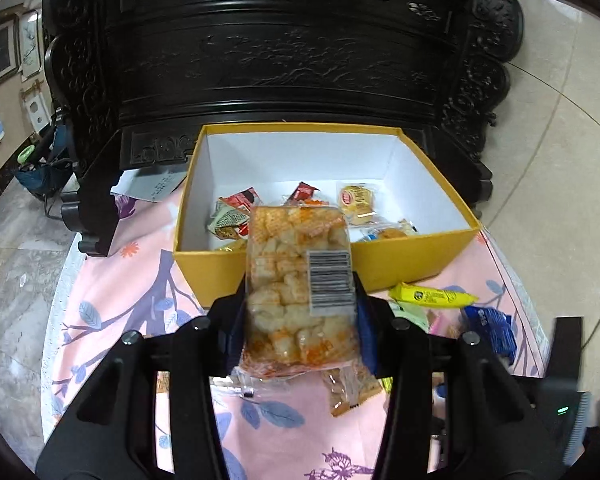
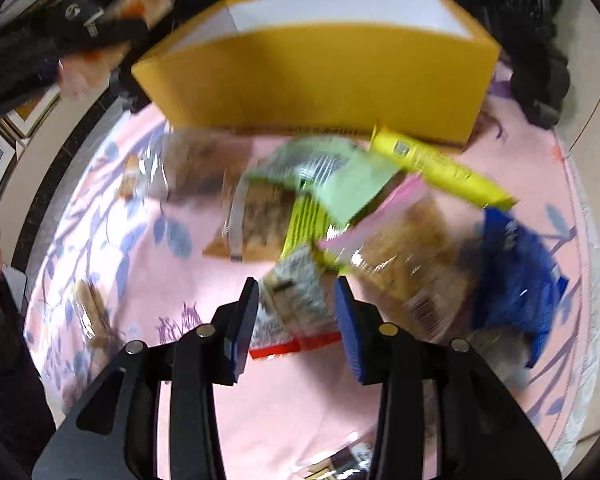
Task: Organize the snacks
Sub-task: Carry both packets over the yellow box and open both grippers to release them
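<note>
My left gripper (image 1: 300,314) is shut on a clear packet of orange-white crackers (image 1: 296,248) with a barcode label, held just in front of the yellow box (image 1: 204,268). Several small wrapped snacks (image 1: 356,200) lie inside the box's white interior. In the blurred right wrist view, my right gripper (image 2: 298,312) stands open above a pile of snacks on the pink cloth. A grey-and-red packet (image 2: 296,300) lies on the cloth between its blue pads (image 2: 350,332), which do not press on it. The yellow box (image 2: 320,80) stands behind the pile, and the left gripper with its packet (image 2: 140,0) shows at the top left.
A green packet (image 2: 340,184), a yellow bar (image 2: 440,168), a blue bag (image 2: 516,280) and clear cracker bags (image 2: 412,264) crowd the pink floral cloth (image 2: 148,264). Dark carved furniture (image 1: 280,60) stands right behind the box. The round table's edge curves on both sides.
</note>
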### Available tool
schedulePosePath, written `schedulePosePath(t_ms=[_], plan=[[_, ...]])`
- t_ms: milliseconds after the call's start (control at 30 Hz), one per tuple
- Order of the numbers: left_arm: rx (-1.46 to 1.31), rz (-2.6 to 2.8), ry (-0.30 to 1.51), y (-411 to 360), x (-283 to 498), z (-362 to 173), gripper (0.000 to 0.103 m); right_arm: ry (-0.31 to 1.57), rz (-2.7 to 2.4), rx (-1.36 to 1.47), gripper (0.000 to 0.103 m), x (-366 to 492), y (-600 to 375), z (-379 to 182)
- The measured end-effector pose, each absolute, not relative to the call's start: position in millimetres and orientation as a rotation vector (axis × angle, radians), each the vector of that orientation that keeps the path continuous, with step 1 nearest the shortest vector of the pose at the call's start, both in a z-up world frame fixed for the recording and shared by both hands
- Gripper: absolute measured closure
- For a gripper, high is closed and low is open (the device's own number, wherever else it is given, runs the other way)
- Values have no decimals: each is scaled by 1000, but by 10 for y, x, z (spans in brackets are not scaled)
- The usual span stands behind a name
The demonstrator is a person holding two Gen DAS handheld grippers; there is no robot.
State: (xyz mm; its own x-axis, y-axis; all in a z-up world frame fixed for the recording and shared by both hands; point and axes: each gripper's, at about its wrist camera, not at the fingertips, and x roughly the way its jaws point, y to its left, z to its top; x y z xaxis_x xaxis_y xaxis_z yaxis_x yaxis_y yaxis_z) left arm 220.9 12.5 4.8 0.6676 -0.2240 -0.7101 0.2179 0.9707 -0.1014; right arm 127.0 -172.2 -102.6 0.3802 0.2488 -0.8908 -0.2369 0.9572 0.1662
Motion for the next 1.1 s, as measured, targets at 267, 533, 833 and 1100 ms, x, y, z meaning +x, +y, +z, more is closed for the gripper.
schedulePosePath(t_ms=[267, 533, 833, 1100], plan=[[0, -277, 775, 88, 2052, 187, 57, 1087, 306, -164, 58, 1270, -1303, -1378], [-6, -267, 768, 133, 2032, 216, 57, 941, 306, -93, 80, 1021, -1337, -881], [-1, -262, 770, 135, 2023, 215, 57, 852, 265, -55, 80, 1158, -1616, -525], [6, -267, 783, 55, 2096, 197, 57, 789, 237, -1, 80, 1556, -1729, -122]])
